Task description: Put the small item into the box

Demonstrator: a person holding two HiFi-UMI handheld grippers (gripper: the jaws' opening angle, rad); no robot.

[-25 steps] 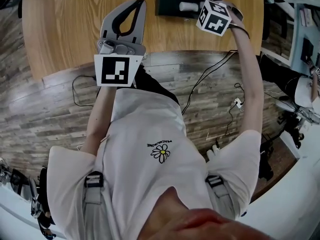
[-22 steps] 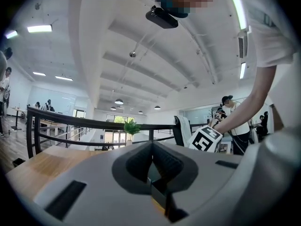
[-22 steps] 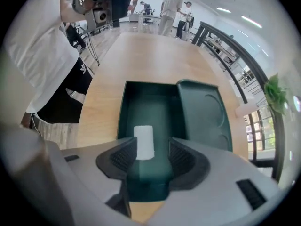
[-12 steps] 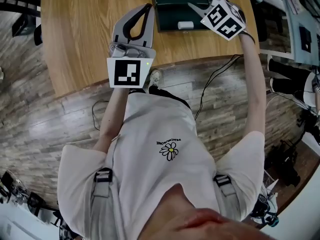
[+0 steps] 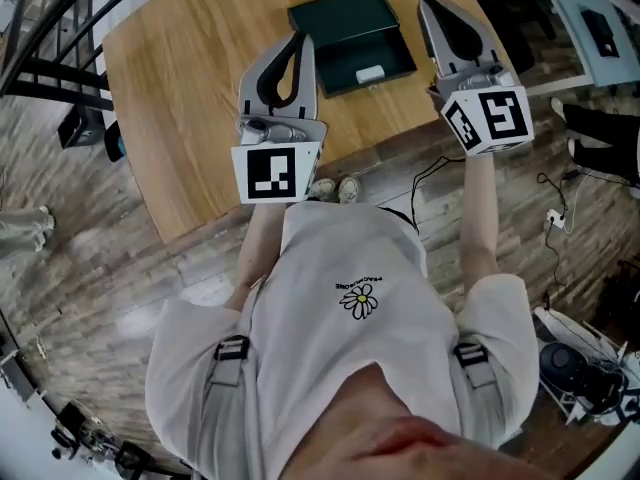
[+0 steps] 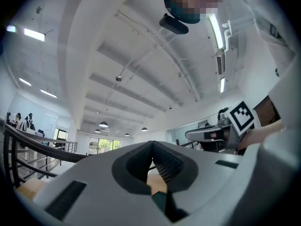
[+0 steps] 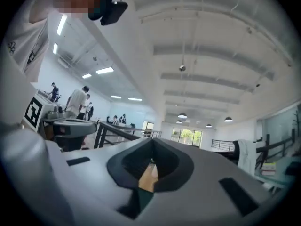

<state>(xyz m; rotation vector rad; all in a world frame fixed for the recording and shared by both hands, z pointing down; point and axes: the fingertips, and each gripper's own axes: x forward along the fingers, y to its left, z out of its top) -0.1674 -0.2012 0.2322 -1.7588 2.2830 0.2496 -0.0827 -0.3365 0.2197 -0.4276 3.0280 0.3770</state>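
Round wooden table [image 5: 190,88], plank floor [image 5: 90,268], white beamed ceiling [image 7: 211,55], strip lights [image 7: 104,70]

Wooden table [image 5: 200,88], dark-green box [image 5: 345,28] atop

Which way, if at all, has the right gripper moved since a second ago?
Yes: the right gripper has drawn back from over the box to its right side, jaws just closed, empty.
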